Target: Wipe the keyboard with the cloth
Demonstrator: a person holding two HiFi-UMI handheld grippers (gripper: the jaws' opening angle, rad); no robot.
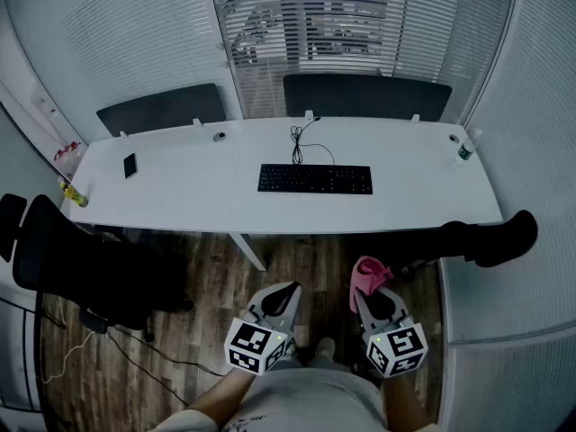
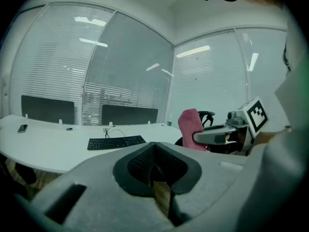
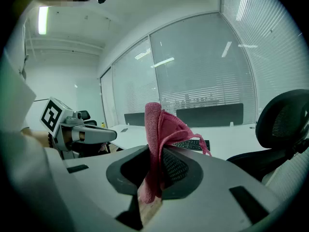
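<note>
A black keyboard (image 1: 315,179) lies in the middle of the white desk (image 1: 180,201), its cable running toward the back edge. Both grippers hang low over the wooden floor, well short of the desk. My right gripper (image 1: 371,288) is shut on a pink cloth (image 1: 367,274), which sticks up folded between its jaws (image 3: 157,144). My left gripper (image 1: 283,293) is shut with nothing in it. In the left gripper view the keyboard (image 2: 116,142) shows far ahead and the cloth (image 2: 190,127) to the right.
A phone (image 1: 130,165) lies on the desk's left part, a yellow object (image 1: 76,195) at its left end, a small bottle (image 1: 464,150) at the far right. Black office chairs stand left (image 1: 81,264) and right (image 1: 490,239). Two dark screens (image 1: 364,95) line the desk's back.
</note>
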